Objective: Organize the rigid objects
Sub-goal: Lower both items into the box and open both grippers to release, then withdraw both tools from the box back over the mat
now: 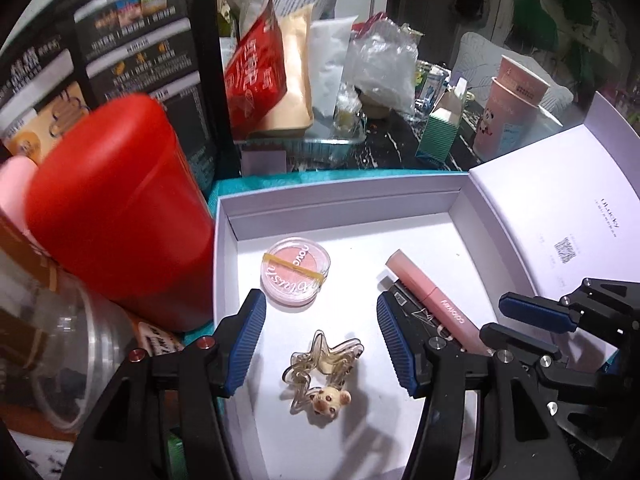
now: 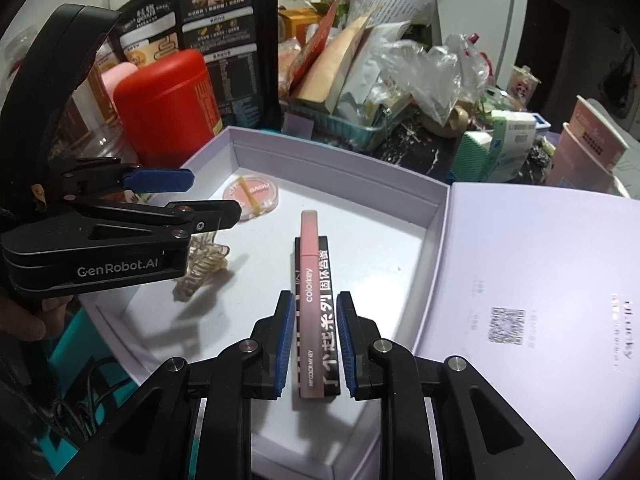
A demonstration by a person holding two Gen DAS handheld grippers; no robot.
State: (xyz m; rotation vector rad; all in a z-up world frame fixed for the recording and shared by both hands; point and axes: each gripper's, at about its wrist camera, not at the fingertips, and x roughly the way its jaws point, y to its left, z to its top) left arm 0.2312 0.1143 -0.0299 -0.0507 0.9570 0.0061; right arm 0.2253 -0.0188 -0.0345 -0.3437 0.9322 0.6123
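Observation:
An open white box (image 1: 340,196) holds a round pink blush compact (image 1: 295,276), a pink lip gloss tube (image 1: 424,284) lying on a black carton (image 2: 326,280), and a clear star-shaped hair clip (image 1: 320,372) with a small mouse figure. My left gripper (image 1: 320,336) hangs open over the hair clip, its blue pads well apart from it. My right gripper (image 2: 312,340) hovers over the near end of the lip gloss (image 2: 310,248) and carton. Its pads flank them with thin gaps and grip nothing. Each gripper also shows side-on in the other wrist view.
The box's lid (image 2: 540,260) lies flat on the right. A red canister (image 1: 120,220) and a clear jar (image 1: 72,360) crowd the box's left side. Behind stand a black pouch (image 1: 140,40), bags in a tray, a green striped carton (image 1: 440,132) and pink cups (image 1: 512,108).

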